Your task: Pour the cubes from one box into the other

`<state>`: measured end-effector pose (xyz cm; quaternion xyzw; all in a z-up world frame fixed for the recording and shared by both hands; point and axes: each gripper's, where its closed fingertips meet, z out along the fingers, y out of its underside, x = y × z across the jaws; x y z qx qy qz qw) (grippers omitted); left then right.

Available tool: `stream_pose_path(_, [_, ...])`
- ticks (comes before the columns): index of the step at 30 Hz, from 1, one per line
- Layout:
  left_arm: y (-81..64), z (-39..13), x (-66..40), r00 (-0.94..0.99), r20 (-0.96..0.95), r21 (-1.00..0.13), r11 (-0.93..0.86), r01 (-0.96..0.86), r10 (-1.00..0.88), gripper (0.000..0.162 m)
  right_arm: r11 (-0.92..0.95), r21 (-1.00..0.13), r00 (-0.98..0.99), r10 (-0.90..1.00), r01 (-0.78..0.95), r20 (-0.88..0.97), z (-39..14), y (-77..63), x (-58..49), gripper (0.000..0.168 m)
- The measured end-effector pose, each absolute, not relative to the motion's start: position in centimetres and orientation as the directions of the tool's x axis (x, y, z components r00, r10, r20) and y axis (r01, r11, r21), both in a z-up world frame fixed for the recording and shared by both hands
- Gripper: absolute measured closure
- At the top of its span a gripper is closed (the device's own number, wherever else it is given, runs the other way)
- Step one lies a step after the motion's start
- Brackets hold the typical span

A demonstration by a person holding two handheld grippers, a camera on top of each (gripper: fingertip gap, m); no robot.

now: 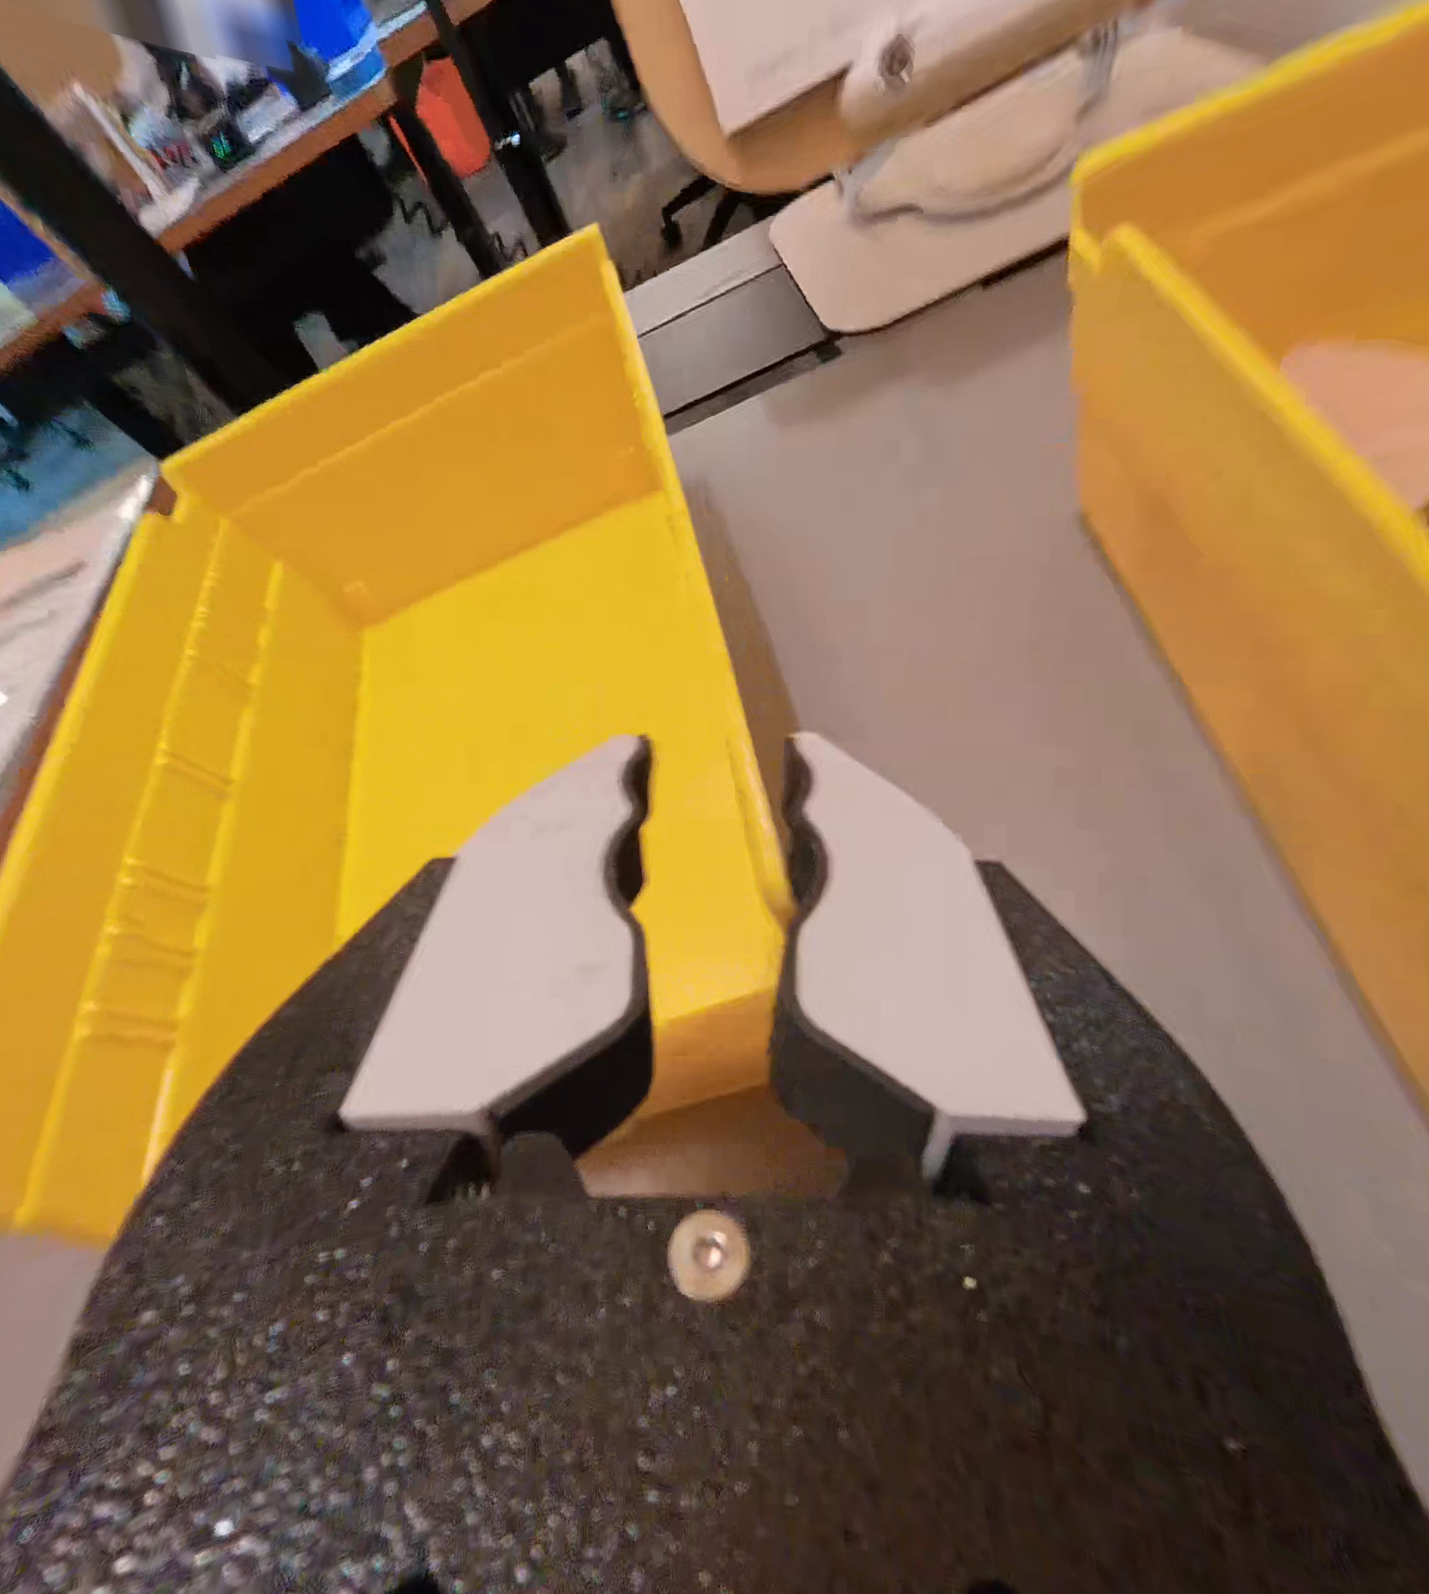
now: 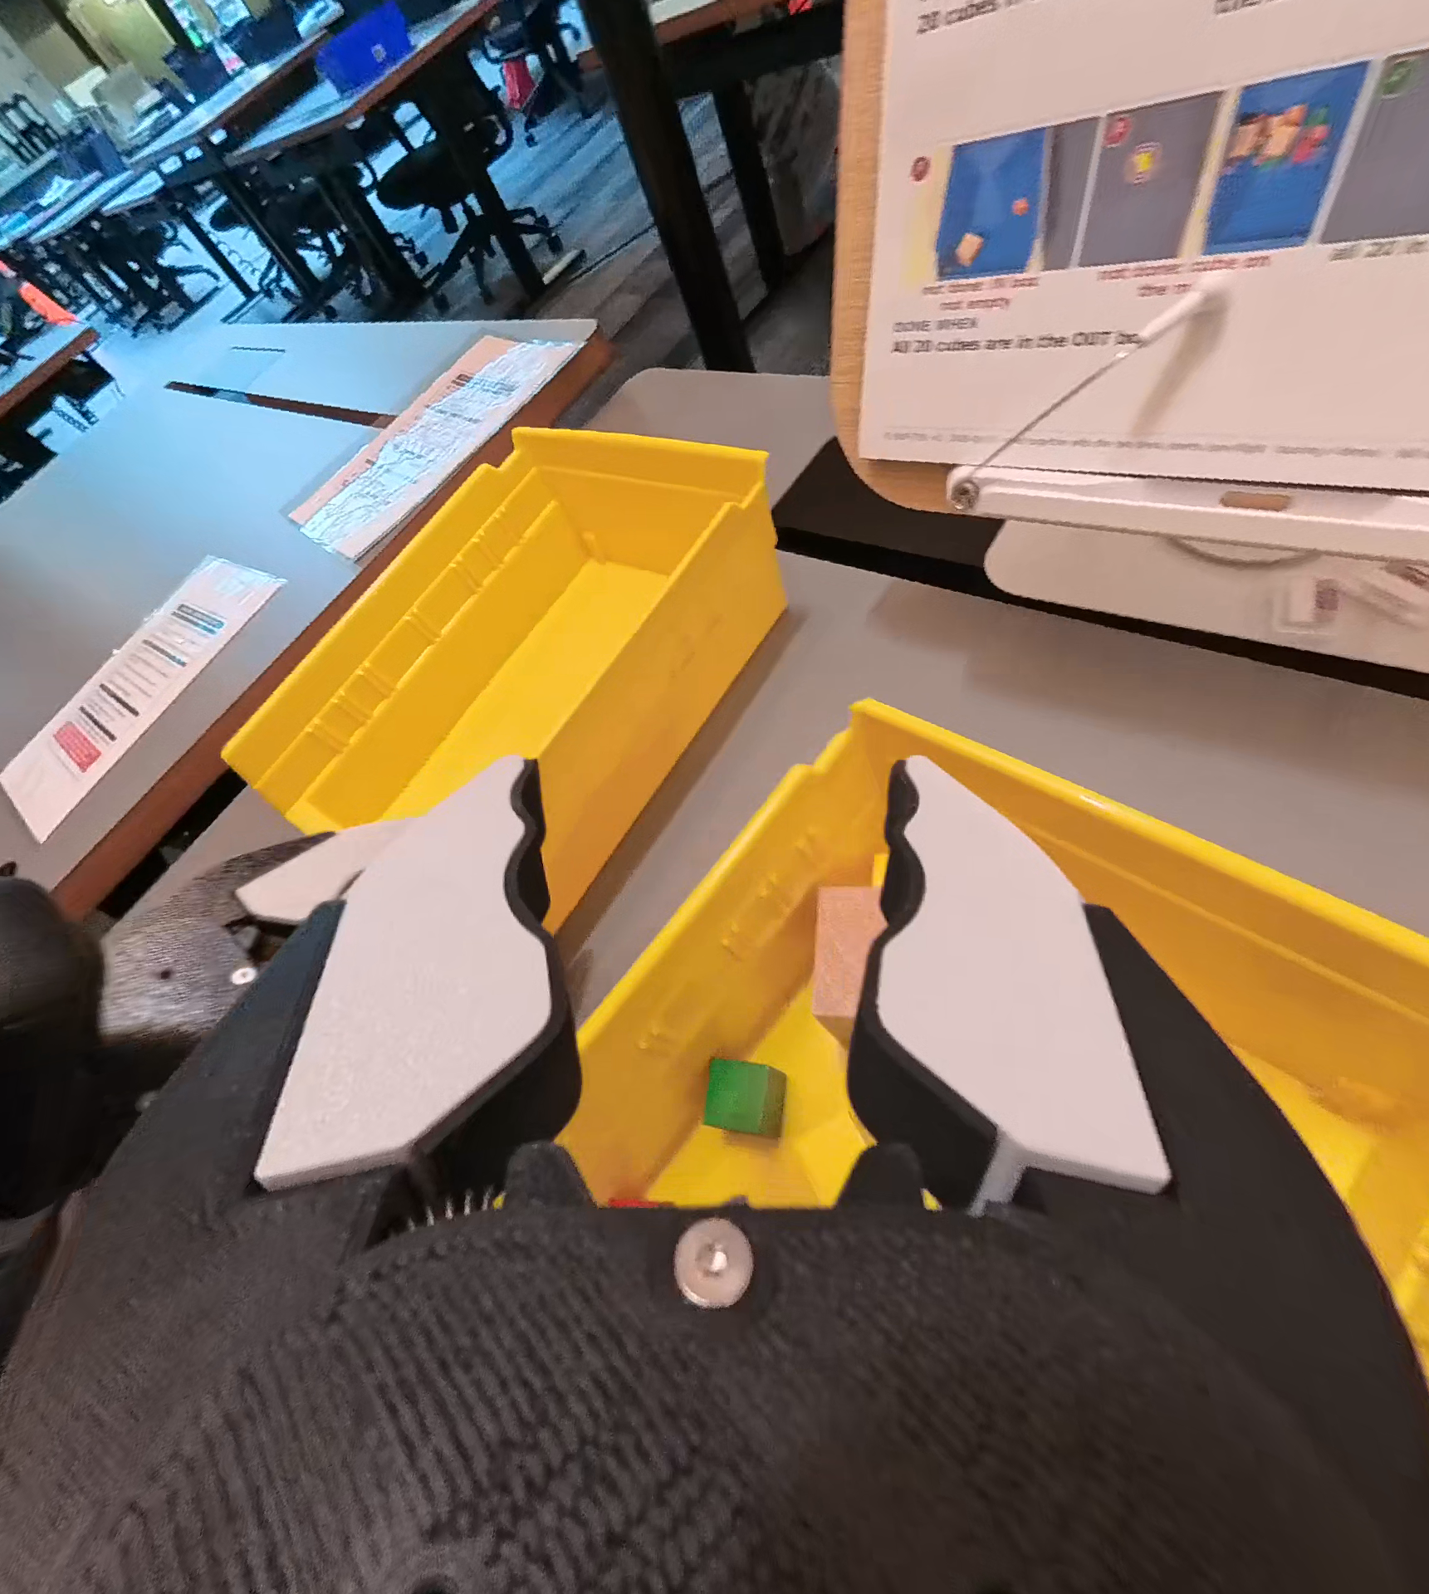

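Two yellow boxes (image 2: pixel 521 621) (image 2: pixel 1211 975) apart, grey table (image 2: pixel 1038 681) strip between

A bare strip of grey table (image 2: pixel 693 880) runs between the two yellow boxes (image 2: pixel 538 621) (image 2: pixel 1211 975); a board stand (image 2: pixel 1211 595) blocks the far side.

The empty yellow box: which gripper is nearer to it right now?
Left. The left gripper straddles the right side wall of the empty yellow box. The right gripper is over the neighbouring box with cubes, beside the empty one.
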<state>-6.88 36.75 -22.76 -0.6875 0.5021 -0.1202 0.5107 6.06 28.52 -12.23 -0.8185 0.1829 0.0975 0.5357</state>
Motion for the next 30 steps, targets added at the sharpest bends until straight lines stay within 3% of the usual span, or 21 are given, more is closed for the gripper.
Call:
stream_pose_path(1, [36.8,-23.4,-6.3,0.454,-0.360,-0.819,0.042,-0.573,-0.815,0.140,-0.355,-0.839,0.910,-0.200,-0.413,-0.363,-12.3,28.1,6.4,0.091])
stream_pose_path(4, [37.5,-23.2,-5.8,0.544,-0.305,-0.861,-0.018,-0.508,-0.782,0.159,-0.343,-0.824,0.892,-0.197,-0.452,-0.407,-12.3,27.3,6.7,0.090])
stream_pose_path(10, [35.5,-16.9,-6.3,0.642,-0.335,-0.898,0.029,-0.439,-0.690,0.155,-0.293,-0.811,0.861,-0.132,-0.507,-0.491,-9.7,27.5,6.4,0.090])
stream_pose_path(16, [29.4,-10.3,-6.2,0.614,-0.536,-0.836,0.265,-0.480,-0.579,0.154,-0.276,-0.802,0.842,-0.064,-0.530,-0.535,-6.2,29.3,4.6,0.080])
stream_pose_path(21, [24.3,-7.0,-4.6,0.579,-0.682,-0.729,0.483,-0.485,-0.446,0.155,-0.290,-0.783,0.821,-0.018,-0.550,-0.571,-4.5,30.4,3.6,0.081])
stream_pose_path(23, [22.3,-6.1,-3.7,0.567,-0.703,-0.702,0.550,-0.453,-0.429,0.155,-0.327,-0.766,0.809,0.008,-0.554,-0.588,-4.7,30.6,3.2,0.072])
stream_pose_path(24, [21.1,-5.7,-3.2,0.562,-0.712,-0.687,0.582,-0.434,-0.420,0.155,-0.372,-0.747,0.789,0.060,-0.551,-0.612,-4.9,30.5,2.4,0.083])
stream_pose_path(25, [20.1,-5.6,-2.6,0.550,-0.720,-0.676,0.603,-0.422,-0.423,0.155,-0.408,-0.723,0.782,0.031,-0.558,-0.622,-5.7,30.3,2.6,0.076])
stream_pose_path(26, [19.3,-5.9,-2.0,0.529,-0.737,-0.660,0.617,-0.428,-0.422,0.156,-0.416,-0.715,0.790,-0.015,-0.563,-0.613,-6.4,30.0,3.4,0.089])
stream_pose_path(30, [16.7,-7.3,0.3,0.454,-0.781,-0.610,0.681,-0.406,-0.429,0.158,-0.431,-0.731,0.831,-0.090,-0.530,-0.549,-8.2,28.4,6.7,0.114])
